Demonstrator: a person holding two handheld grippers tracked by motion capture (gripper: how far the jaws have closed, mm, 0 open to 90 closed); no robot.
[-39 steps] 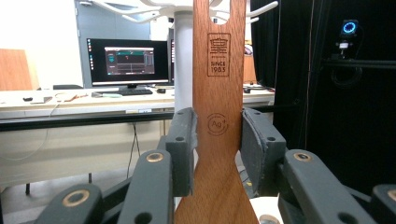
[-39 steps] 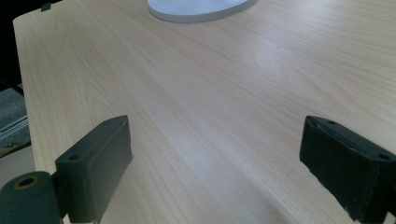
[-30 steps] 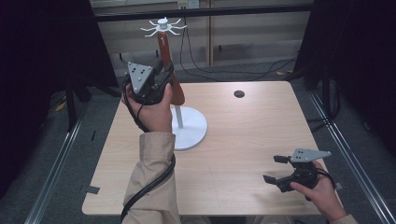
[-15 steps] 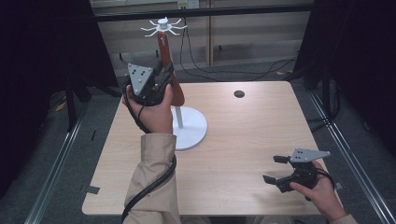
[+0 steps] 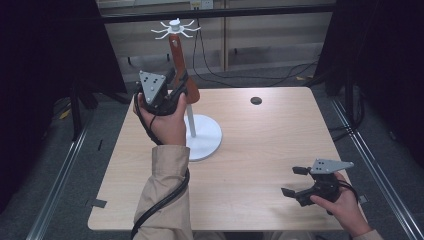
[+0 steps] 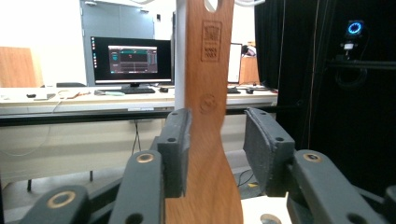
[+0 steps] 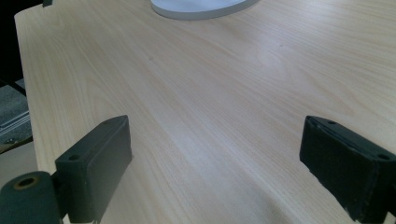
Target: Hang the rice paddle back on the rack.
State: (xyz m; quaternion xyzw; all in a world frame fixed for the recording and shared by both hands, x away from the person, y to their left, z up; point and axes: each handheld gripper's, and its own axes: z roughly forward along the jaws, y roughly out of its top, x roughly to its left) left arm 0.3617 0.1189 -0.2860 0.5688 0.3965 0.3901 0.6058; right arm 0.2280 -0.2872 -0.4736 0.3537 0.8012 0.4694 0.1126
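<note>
Fingers of the left gripper have just been opening around the wooden paddle. One pad looks to be touching its edge or nearly so, and the other stands clear with a visible gap, so the paddle is between them but no longer pinched. The paddle hangs upright from a hook of the white stand, its handle hole up at the arms, its broad end beside the pole, above the round base on the worktop. The right gripper rests low near the worktop's near right corner, well apart from the stand, its fingers spread wide with nothing between them.

From here, the risk I see is in the withdrawal. If the near pad drags on the paddle as the hand backs off, it could swing the paddle or lift it off the hook. A knock against the thin pole might also rock the stand, though its base looks broad.
</note>
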